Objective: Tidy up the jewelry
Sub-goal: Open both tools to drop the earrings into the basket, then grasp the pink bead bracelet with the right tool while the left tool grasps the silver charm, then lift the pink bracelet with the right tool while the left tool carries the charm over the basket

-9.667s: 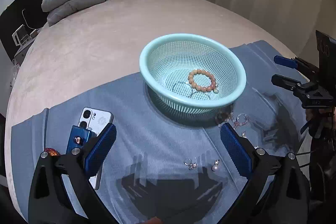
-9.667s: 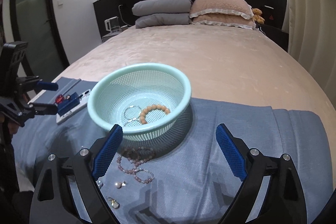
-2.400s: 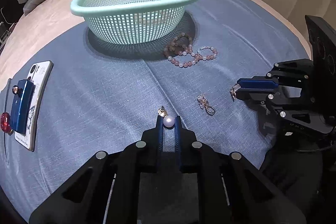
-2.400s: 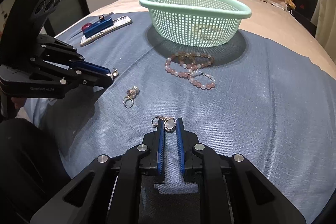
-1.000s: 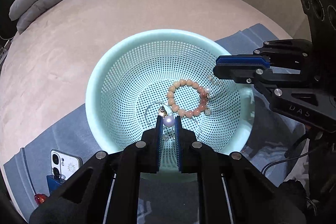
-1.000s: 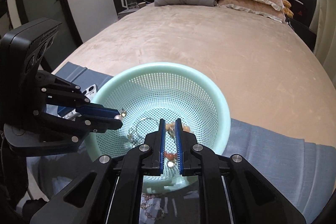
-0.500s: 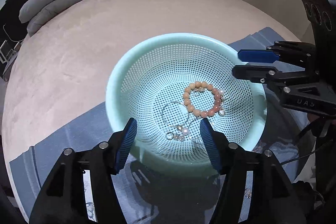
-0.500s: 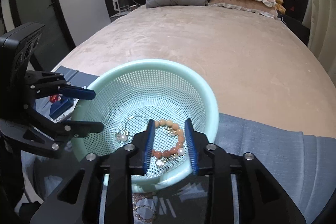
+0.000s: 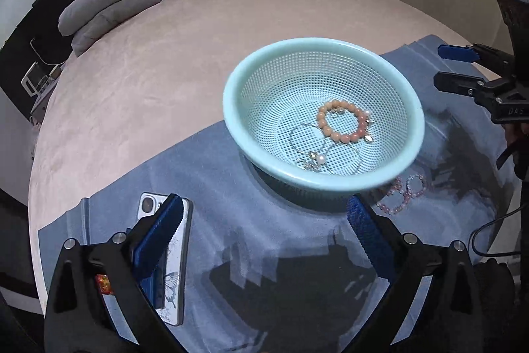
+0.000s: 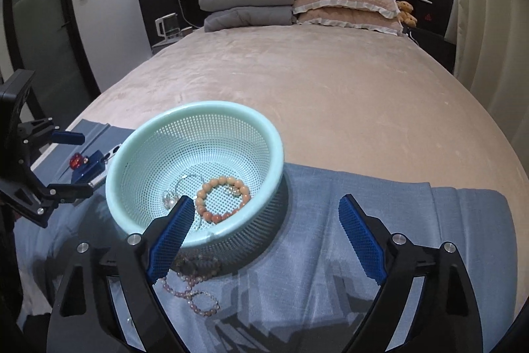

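Observation:
A mint mesh basket (image 9: 231, 108) (image 10: 277, 138) stands on a blue cloth (image 9: 238, 220) on the bed. Inside lie an orange bead bracelet (image 9: 342, 120) (image 10: 221, 198), thin hoops and a pearl earring (image 9: 319, 158). A pink bead bracelet (image 9: 401, 194) (image 10: 190, 288) lies on the cloth beside the basket. My left gripper (image 9: 264, 224) hangs above the cloth in front of the basket, its jaws opening, nothing between them. My right gripper (image 10: 264, 220) sits back from the basket's near rim, jaws opening wide and empty. Each gripper shows in the other's view.
A phone (image 9: 168, 257) with a small blue box and a red gem (image 10: 76, 160) lies on the cloth's left part. Grey and pink pillows (image 10: 297, 5) sit at the headboard. The tan bedspread (image 9: 158, 71) stretches beyond the cloth.
Both grippers were shut on small earrings over the basket; their jaws have spread wide, the earrings now lie in the basket, and both grippers have drawn back from it.

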`<state>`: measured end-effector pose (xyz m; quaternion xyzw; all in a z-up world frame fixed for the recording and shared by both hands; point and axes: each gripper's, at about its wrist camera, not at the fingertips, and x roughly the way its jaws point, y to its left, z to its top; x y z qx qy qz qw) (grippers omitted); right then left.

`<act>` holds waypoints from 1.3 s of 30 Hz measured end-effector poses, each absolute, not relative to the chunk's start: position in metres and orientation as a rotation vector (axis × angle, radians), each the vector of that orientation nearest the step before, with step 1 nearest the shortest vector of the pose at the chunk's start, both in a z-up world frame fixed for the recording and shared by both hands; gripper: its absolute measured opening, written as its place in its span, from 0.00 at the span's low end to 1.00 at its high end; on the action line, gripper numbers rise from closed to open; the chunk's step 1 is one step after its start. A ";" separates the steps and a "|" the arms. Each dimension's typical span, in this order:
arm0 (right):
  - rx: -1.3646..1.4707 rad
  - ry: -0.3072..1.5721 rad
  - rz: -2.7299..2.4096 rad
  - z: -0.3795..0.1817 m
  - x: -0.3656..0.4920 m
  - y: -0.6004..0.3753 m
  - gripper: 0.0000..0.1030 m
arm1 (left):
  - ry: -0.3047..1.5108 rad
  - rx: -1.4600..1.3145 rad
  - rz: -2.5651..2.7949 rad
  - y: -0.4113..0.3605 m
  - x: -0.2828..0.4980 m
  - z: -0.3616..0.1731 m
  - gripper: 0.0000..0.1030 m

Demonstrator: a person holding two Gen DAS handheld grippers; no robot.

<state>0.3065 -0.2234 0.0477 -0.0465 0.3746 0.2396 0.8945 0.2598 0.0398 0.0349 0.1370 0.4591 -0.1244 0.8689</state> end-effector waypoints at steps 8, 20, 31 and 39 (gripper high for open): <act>-0.149 0.827 0.582 0.018 0.273 -0.223 0.82 | 0.960 0.434 -0.347 0.000 0.209 0.006 0.94; -0.226 0.874 0.695 -0.026 0.245 -0.187 0.76 | 0.869 0.647 -0.619 -0.062 0.162 -0.034 0.81; -0.241 0.945 0.653 -0.050 0.251 -0.178 0.09 | 1.000 0.406 -0.662 -0.056 0.178 -0.058 0.23; -0.036 1.031 0.720 -0.040 0.239 -0.194 0.03 | 1.049 0.362 -0.602 -0.066 0.175 -0.052 0.20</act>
